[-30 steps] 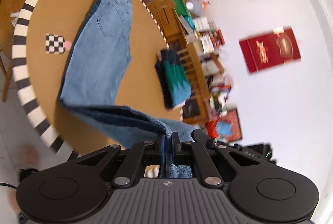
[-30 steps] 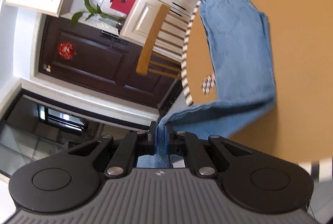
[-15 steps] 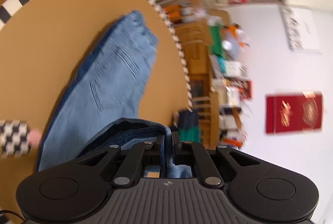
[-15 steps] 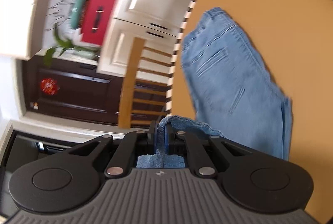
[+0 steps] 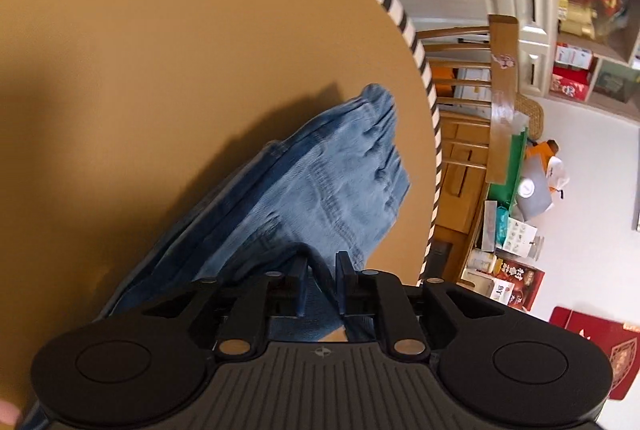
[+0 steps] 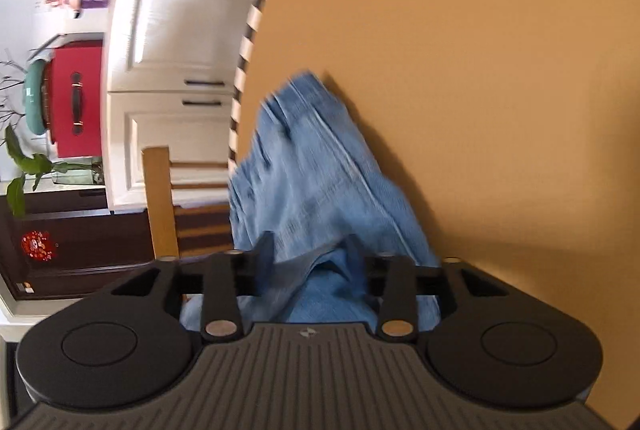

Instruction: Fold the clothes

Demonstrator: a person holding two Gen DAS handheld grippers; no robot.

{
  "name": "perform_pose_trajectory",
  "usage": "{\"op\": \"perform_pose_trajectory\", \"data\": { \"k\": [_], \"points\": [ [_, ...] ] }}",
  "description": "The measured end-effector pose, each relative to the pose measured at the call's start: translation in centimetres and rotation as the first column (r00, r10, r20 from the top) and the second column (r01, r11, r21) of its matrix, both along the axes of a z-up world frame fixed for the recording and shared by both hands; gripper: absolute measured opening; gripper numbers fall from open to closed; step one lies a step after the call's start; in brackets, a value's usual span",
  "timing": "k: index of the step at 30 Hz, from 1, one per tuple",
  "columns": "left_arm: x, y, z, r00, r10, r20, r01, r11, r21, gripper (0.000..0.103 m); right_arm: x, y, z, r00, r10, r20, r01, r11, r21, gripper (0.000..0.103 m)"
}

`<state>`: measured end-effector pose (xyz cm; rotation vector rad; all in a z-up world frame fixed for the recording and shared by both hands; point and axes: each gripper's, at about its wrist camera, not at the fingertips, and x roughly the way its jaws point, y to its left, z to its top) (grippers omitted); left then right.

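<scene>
A pair of light blue jeans [image 5: 328, 190] lies on the round tan table [image 5: 140, 50], its leg end folded over the upper part toward the waistband. It also shows in the right wrist view [image 6: 312, 174]. My left gripper [image 5: 322, 262] sits low over the folded jeans with its jaws slightly parted around the denim. My right gripper [image 6: 310, 248] has its jaws spread wide, with loose denim lying between them.
The table [image 6: 460, 50] has a black-and-white striped rim [image 5: 432, 102] close to the jeans' far end. Wooden chairs [image 5: 500, 90] stand beyond the rim, another chair [image 6: 160, 198] in the right wrist view. White cabinets [image 6: 168, 42] and cluttered shelves [image 5: 512, 230] lie behind.
Both grippers carried the jeans' leg end forward over the upper part and came down low. Both were clamped shut on denim; now the right stands wide open and the left has parted.
</scene>
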<state>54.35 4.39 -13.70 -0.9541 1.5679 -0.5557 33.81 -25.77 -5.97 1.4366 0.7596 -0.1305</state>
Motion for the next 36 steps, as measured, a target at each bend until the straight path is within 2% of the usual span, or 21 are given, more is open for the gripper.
{"op": "perform_pose_trajectory", "data": {
  "k": [3, 6, 8, 9, 10, 11, 13, 15, 16, 18, 20, 21, 23, 26, 28, 30, 32, 34, 35, 36],
  "points": [
    [0.3, 1.0, 0.2, 0.998, 0.044, 0.036, -0.043, 0.999, -0.027, 0.019, -0.6, -1.2, 0.8, 0.995, -0.089, 0.052, 0.089, 0.996, -0.004, 0.060],
    [0.7, 2.7, 0.7, 0.989, 0.108, 0.099, -0.104, 0.994, -0.046, 0.018, -1.6, -2.2, 1.7, 0.977, -0.185, 0.108, 0.189, 0.982, -0.024, 0.063],
    [0.9, 3.8, 1.1, 0.979, 0.151, 0.139, -0.143, 0.988, -0.061, 0.018, -2.6, -2.4, 2.5, 0.963, -0.226, 0.148, 0.241, 0.966, -0.097, 0.063],
    [1.0, 4.4, 1.3, 0.972, 0.172, 0.159, -0.163, 0.984, -0.070, 0.018, -3.3, -2.1, 3.2, 0.956, -0.233, 0.176, 0.263, 0.950, -0.170, 0.063],
    [1.0, 4.6, 1.8, 0.963, 0.165, 0.213, -0.155, 0.986, -0.065, 0.018, -4.0, -1.6, 3.9, 0.953, -0.219, 0.208, 0.270, 0.927, -0.260, 0.063],
    [1.0, 4.6, 2.5, 0.947, 0.135, 0.293, -0.126, 0.991, -0.049, 0.019, -4.4, -1.0, 4.3, 0.956, -0.177, 0.232, 0.250, 0.907, -0.338, 0.063],
    [0.5, 3.6, 3.7, 0.894, 0.005, 0.447, -0.014, 1.000, 0.018, 0.023, -4.4, 0.5, 4.4, 0.967, -0.077, 0.244, 0.185, 0.869, -0.459, 0.063],
    [-0.4, 1.9, 3.9, 0.849, -0.110, 0.517, 0.085, 0.994, 0.071, 0.026, -2.8, 2.4, 3.5, 0.981, -0.009, 0.192, 0.112, 0.839, -0.532, 0.062],
    [-0.9, 1.1, 3.5, 0.835, -0.150, 0.530, 0.116, 0.988, 0.098, 0.026, -2.0, 3.3, 3.0, 0.986, 0.024, 0.164, 0.074, 0.821, -0.567, 0.062],
    [-1.9, -0.3, 2.8, 0.805, -0.223, 0.549, 0.151, 0.973, 0.175, 0.026, -0.4, 5.1, 2.0, 0.991, 0.087, 0.104, -0.002, 0.777, -0.630, 0.054],
    [-3.0, -1.2, 2.2, 0.776, -0.279, 0.566, 0.173, 0.957, 0.234, 0.026, 1.1, 5.9, 1.3, 0.992, 0.113, 0.056, -0.050, 0.762, -0.646, 0.045],
    [-3.5, -1.4, 1.9, 0.761, -0.302, 0.574, 0.179, 0.948, 0.262, 0.026, 1.9, 6.5, 1.1, 0.992, 0.125, 0.025, -0.078, 0.749, -0.658, 0.027],
    [-3.9, -1.4, 1.6, 0.744, -0.314, 0.590, 0.170, 0.943, 0.288, 0.024, 2.7, 7.5, 1.4, 0.991, 0.132, 0.002, -0.093, 0.709, -0.699, 0.005],
    [-4.4, -0.7, 2.3, 0.710, -0.268, 0.651, 0.121, 0.957, 0.263, 0.024, 2.5, 8.2, 3.1, 0.986, 0.158, 0.055, -0.067, 0.674, -0.736, 0.005],
    [-5.0, -0.5, 2.6, 0.692, -0.278, 0.666, 0.111, 0.953, 0.282, 0.024, 2.9, 8.4, 4.0, 0.981, 0.186, 0.062, -0.070, 0.626, -0.776, 0.005],
    [-5.4, -0.6, 2.3, 0.704, -0.297, 0.645, 0.117, 0.944, 0.308, 0.024, 4.0, 8.1, 3.4, 0.981, 0.192, 0.007, -0.114, 0.615, -0.780, 0.005],
    [-5.4, -0.7, 1.8, 0.723, -0.296, 0.624, 0.119, 0.943, 0.310, 0.026, 4.2, 7.3, 1.7, 0.982, 0.182, -0.046, -0.154, 0.640, -0.753, 0.006],
    [-5.5, -0.6, 2.0, 0.723, -0.306, 0.620, 0.125, 0.940, 0.318, 0.025, 4.2, 7.0, 1.6, 0.983, 0.173, -0.052, -0.155, 0.658, -0.737, 0.009],
    [-5.5, -0.4, 2.3, 0.727, -0.312, 0.612, 0.133, 0.938, 0.320, 0.025, 4.2, 6.9, 1.7, 0.984, 0.168, -0.051, -0.152, 0.665, -0.731, 0.013],
    [-5.5, 0.2, 2.7, 0.732, -0.311, 0.607, 0.138, 0.939, 0.315, 0.025, 3.9, 6.9, 2.3, 0.985, 0.167, -0.047, -0.147, 0.662, -0.735, 0.028]
  ]
}}
